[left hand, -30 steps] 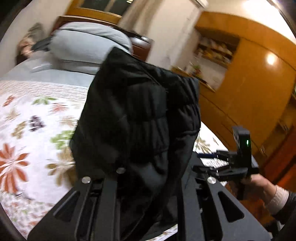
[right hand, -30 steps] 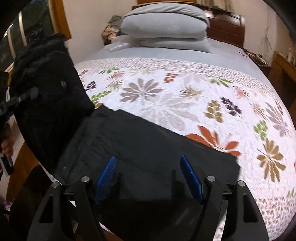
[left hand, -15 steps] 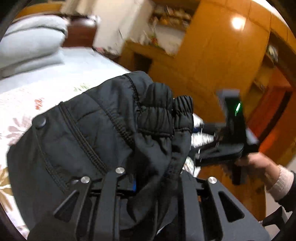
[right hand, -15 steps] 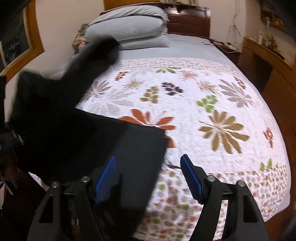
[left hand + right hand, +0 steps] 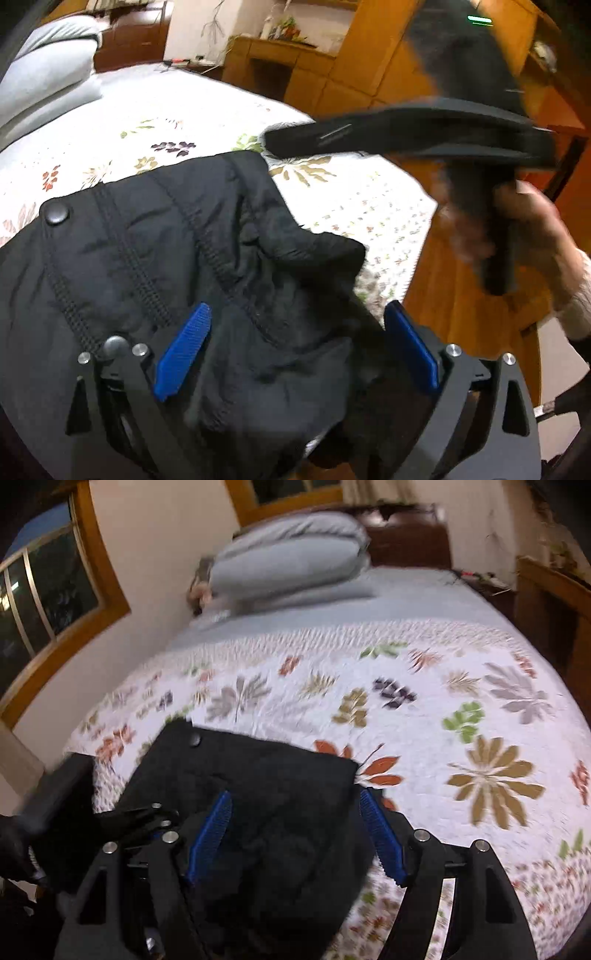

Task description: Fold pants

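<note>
The black quilted pants (image 5: 177,258) lie folded in a bundle on the floral bedspread (image 5: 147,122) near the bed's foot; a snap button (image 5: 56,214) shows on top. My left gripper (image 5: 295,347) is open, its blue pads (image 5: 183,350) straddling the bundle's near edge. My right gripper (image 5: 295,834) is open too, its blue pads (image 5: 210,830) on either side of the pants (image 5: 251,775). The right gripper (image 5: 406,129) shows blurred in the left wrist view, held in a hand. The left gripper (image 5: 140,819) shows at the lower left of the right wrist view.
Grey pillows (image 5: 291,568) are stacked at the headboard. A window (image 5: 40,590) is on the left wall. Wooden cabinets (image 5: 369,55) and a wooden floor (image 5: 461,314) lie off the bed's right side. The bedspread (image 5: 443,720) stretches beyond the pants.
The left gripper has lowered the lifted part of the pants onto the bed and opened, letting it go. The right gripper has swung back over the folded bundle.
</note>
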Available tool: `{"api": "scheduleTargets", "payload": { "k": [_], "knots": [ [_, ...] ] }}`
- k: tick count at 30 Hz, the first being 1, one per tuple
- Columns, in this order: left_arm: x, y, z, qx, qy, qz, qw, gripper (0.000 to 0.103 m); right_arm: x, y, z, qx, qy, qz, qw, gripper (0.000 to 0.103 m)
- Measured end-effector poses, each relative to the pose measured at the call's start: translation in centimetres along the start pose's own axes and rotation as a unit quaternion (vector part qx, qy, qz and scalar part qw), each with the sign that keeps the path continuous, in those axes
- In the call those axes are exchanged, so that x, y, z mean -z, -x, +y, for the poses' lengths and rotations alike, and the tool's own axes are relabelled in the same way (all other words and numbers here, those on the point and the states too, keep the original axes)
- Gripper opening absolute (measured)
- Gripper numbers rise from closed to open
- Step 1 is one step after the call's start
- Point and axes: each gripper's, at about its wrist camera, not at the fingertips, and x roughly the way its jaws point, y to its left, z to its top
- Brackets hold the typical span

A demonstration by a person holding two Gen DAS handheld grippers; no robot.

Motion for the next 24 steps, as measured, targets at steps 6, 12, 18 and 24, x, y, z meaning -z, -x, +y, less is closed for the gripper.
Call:
{"api": "scheduleTargets", "payload": {
  "k": [6, 12, 18, 24],
  "knots": [
    [1.3, 3.4, 1.8, 0.009, 0.034, -0.020, 0.9992, 0.095, 1.2, -4.8, 1.5, 0.046, 0.064, 0.075, 0.994, 0.063],
    [1.1, 12.3, 7.5, -0.129, 0.093, -0.087, 0.9835, 0.101, 3.3, -4.4, 1.1, 0.062, 0.064, 0.094, 0.992, 0.066],
    [2.1, 14.5, 15.4, -0.213, 0.174, -0.046, 0.9603, 0.101, 3.4, -1.7, -1.0, 0.039, -0.011, 0.092, 0.995, 0.074],
    [3.0, 12.3, 18.4, -0.205, 0.191, -0.027, 0.9595, 0.101, 4.6, -1.9, -2.9, 0.017, -0.074, 0.106, 0.991, 0.074]
  ]
}}
